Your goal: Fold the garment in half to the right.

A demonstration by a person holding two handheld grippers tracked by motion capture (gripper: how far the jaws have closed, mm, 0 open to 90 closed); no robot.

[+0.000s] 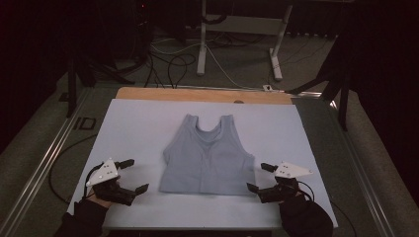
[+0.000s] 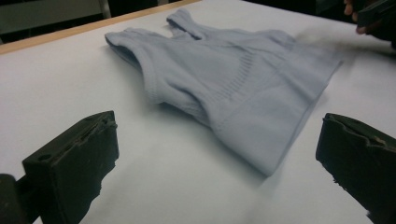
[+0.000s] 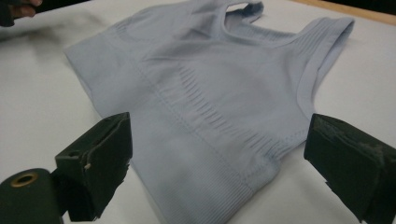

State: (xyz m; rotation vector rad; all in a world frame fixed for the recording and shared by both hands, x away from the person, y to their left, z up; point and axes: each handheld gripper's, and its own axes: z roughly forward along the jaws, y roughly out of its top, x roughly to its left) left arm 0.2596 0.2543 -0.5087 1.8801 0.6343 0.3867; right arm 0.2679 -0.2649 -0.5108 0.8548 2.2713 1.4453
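A pale sheet covers the surface (image 1: 138, 123), with a strip of bare wood showing along its far edge. Near the middle of it a light blue crop top (image 1: 207, 158) lies flat, straps toward the far side and the wide hem band toward the person, so its long axis runs away from the person.

The left gripper (image 1: 134, 175) rests at the near left, well apart from the top's left hem corner, jaws spread wide with nothing between them. In the left gripper view the hem corner lies ahead and a little toward the right jaw.

The right gripper (image 1: 261, 177) sits just beside the right hem corner, jaws likewise spread and empty. The right gripper view shows the hem (image 3: 210, 186) already reaching between the two jaws. So the right hand looks the nearer one; a short push forward would likely bring that corner into its bite, while the left has more sheet to cross.
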